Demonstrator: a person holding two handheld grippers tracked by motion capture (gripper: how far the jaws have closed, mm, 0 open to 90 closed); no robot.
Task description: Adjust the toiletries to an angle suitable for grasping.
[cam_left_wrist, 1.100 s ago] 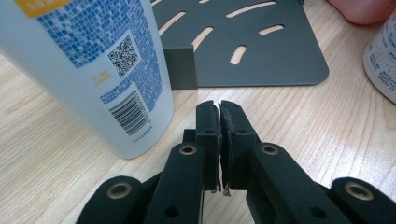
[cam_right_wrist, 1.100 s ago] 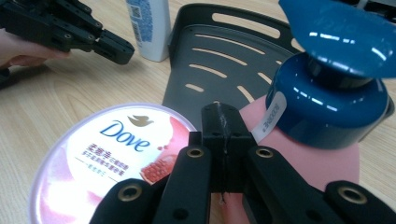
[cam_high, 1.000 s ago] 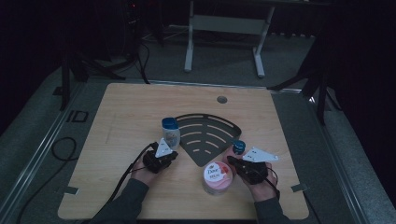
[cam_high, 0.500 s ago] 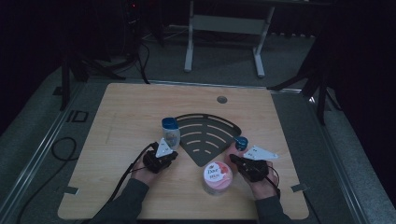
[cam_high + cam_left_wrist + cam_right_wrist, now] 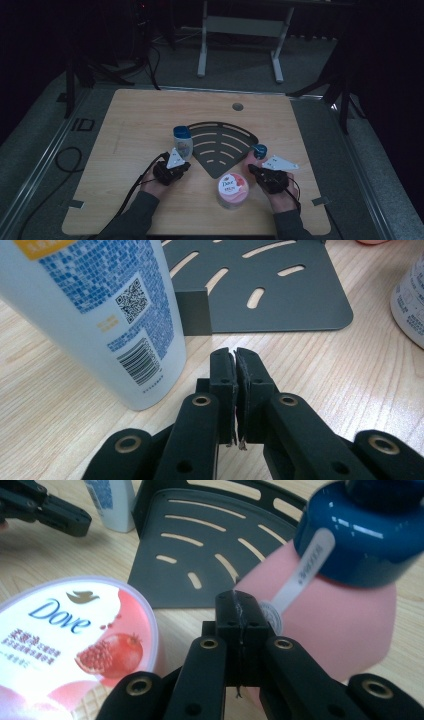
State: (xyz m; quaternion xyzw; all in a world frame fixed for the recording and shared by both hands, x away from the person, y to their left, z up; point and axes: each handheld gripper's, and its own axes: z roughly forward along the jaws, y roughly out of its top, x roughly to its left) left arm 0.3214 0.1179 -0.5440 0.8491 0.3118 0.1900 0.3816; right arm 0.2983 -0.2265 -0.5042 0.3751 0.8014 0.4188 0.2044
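Two grippers rest closed near three toiletries around a dark rack; no item is gripped yet.

On the table (image 5: 125, 115), the fan-shaped rack (image 5: 220, 145) lies flat in the middle. The jar (image 5: 233, 190) stands in front of it, the white bottle (image 5: 183, 141) at its left edge, the pink bottle (image 5: 259, 150) at its right. Left gripper (image 5: 234, 357) has jaws together, empty, just beside the white bottle. Right gripper (image 5: 239, 600) is closed too, empty, right by the pink bottle. I judge that the step is the approach; next each gripper must open before taking its bottle.
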